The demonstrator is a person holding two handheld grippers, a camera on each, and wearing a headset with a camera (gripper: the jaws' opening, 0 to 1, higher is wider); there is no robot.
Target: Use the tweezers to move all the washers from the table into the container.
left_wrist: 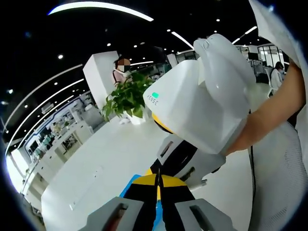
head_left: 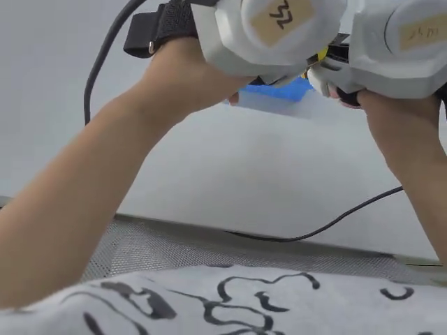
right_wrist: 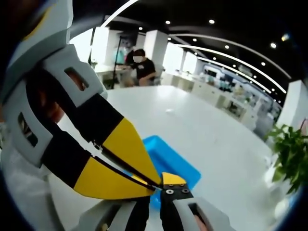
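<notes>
Forearm at left, black strap at wrist. Left gripper: yellow-tipped jaws pressed together, with thin dark line between them. Perhaps something slim is pinched there, cannot tell. Blue container on white table, just beyond both grippers' tips. Right gripper: tips close against left gripper's tips; whether its own jaws are apart or together, cannot tell. Potted plant far right.
</notes>
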